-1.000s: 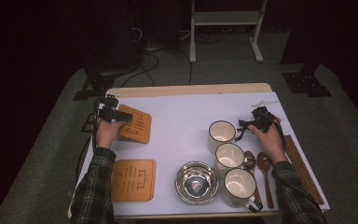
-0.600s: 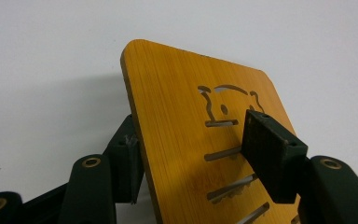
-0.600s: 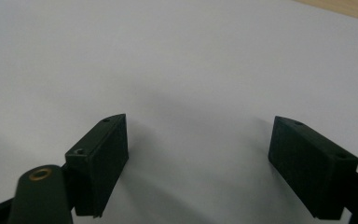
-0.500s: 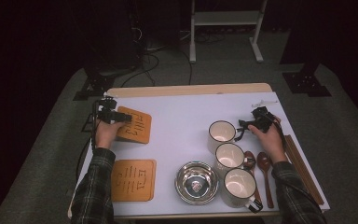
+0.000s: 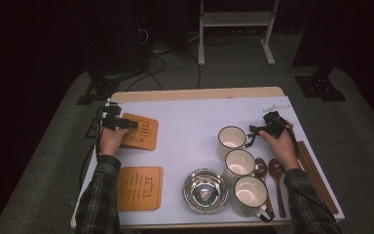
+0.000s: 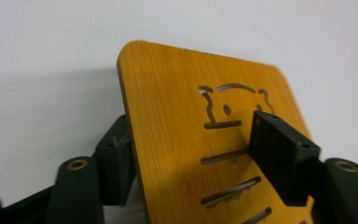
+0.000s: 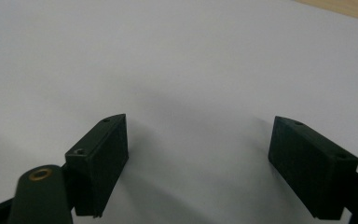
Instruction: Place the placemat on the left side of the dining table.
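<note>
Bamboo coaster [image 5: 139, 131], the far one of two, lies at the left side of the white table [image 5: 195, 114], and the left gripper [image 5: 126, 124] sits over its near-left part in the high view, the person's left hand [image 5: 111, 140] behind it. In the left gripper view that coaster [image 6: 182, 135] stands between the two black jaws with its edge toward the camera, its face cut with slots and a small animal outline; one jaw sits at the underside edge, the other hangs over the slotted face. The jaws have just been opening, and a gap shows between the upper pad and the wood, so the grip looks loosened rather than pressing, though whether the lower pad touches the board I cannot tell. A second coaster [image 5: 139, 187] lies flat nearer the person, well apart from the first. On the right, the right gripper [image 5: 253, 130] rests just beside the farthest of three white mugs [image 5: 231, 139], held by the right hand [image 5: 280, 144]; in the right gripper view its jaws stand wide over bare table with nothing between them. A steel bowl [image 5: 205, 190] sits near the front edge beside the nearest mug, with wooden spoons [image 5: 275, 183] and chopsticks [image 5: 316, 180] to the right.
</note>
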`<state>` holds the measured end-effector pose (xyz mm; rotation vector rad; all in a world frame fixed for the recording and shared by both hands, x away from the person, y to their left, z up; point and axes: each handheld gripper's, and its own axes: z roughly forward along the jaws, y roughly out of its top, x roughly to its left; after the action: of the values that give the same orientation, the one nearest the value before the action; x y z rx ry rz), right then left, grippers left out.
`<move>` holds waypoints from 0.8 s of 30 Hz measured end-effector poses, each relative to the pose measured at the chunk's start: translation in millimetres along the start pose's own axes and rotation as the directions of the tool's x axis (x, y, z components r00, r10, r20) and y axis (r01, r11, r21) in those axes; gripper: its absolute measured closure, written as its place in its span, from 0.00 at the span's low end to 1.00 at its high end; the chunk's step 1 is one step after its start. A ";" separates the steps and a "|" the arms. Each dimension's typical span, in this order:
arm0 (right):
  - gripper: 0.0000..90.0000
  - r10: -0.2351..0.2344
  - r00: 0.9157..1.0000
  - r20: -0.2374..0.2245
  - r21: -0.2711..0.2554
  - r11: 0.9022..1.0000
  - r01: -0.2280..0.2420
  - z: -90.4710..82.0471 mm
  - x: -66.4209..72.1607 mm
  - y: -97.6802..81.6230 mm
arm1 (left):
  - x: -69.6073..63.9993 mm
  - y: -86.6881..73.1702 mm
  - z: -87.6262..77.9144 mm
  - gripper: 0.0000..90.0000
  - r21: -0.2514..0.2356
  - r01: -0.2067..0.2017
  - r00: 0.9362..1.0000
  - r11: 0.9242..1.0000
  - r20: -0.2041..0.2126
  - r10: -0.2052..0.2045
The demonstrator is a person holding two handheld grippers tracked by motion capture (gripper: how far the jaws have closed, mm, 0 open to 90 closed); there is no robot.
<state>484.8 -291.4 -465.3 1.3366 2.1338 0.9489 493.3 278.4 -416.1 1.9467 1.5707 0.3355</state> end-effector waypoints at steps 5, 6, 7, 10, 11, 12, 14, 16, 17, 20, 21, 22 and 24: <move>0.20 0.000 1.000 0.000 0.001 1.000 0.000 0.0 -0.1 0.0 | 4.3 -2.6 2.8 0.36 0.003 0.022 1.000 1.000 0.010 -0.022; 0.20 0.000 1.000 0.000 0.001 1.000 0.000 0.0 -0.2 0.1 | 4.7 -2.6 3.1 0.35 0.007 0.016 1.000 1.000 0.006 -0.016; 0.20 -0.001 1.000 0.000 0.000 1.000 0.001 0.1 -0.3 0.0 | 5.1 -2.7 3.7 0.34 0.009 0.015 1.000 1.000 0.002 -0.015; 0.20 0.000 1.000 0.001 0.000 1.000 0.000 0.0 0.1 0.0 | 5.8 -3.0 4.8 0.34 0.014 0.025 1.000 1.000 0.005 -0.025; 0.20 0.000 1.000 0.000 0.000 1.000 0.000 0.0 0.1 0.0 | 5.6 -3.0 4.9 0.34 0.014 0.024 1.000 1.000 0.003 -0.024; 0.20 0.000 1.000 0.000 0.000 1.000 0.000 0.0 -0.1 0.0 | 5.5 -2.9 5.1 0.34 0.015 0.021 1.000 1.000 0.000 -0.021; 0.20 0.000 1.000 0.000 0.000 1.000 0.000 0.0 0.0 0.0 | 5.4 -2.9 6.3 0.32 0.020 0.020 1.000 1.000 -0.010 -0.019; 0.20 0.000 1.000 0.000 0.000 1.000 0.000 0.0 0.1 0.0 | 6.4 -3.2 7.5 0.32 0.023 0.020 1.000 1.000 -0.009 -0.020; 0.20 0.000 1.000 0.001 0.000 1.000 0.000 0.0 0.1 0.0 | 7.2 -3.5 7.9 0.32 0.026 0.018 1.000 0.999 -0.008 -0.018; 0.20 0.001 1.000 0.000 0.001 1.000 -0.001 0.0 -0.1 0.0 | 8.6 -4.5 10.2 0.30 0.030 0.019 1.000 0.999 -0.012 -0.019; 0.20 0.000 1.000 0.000 0.000 1.000 0.000 0.1 -0.3 0.1 | 8.9 -4.7 10.6 0.30 0.033 0.016 1.000 0.999 -0.014 -0.015; 0.20 0.000 1.000 0.000 0.000 1.000 0.000 0.1 -0.3 0.1 | 9.1 -5.0 11.7 0.29 0.033 0.017 1.000 0.999 -0.013 -0.017; 0.20 0.000 1.000 0.000 0.001 1.000 0.000 0.1 -0.3 0.1 | 9.6 -5.5 13.0 0.29 0.035 0.014 1.000 0.999 -0.016 -0.014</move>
<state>485.0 -291.6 -465.3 1.3371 2.1340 0.9481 498.6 284.2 -431.3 1.9631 1.6097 0.3197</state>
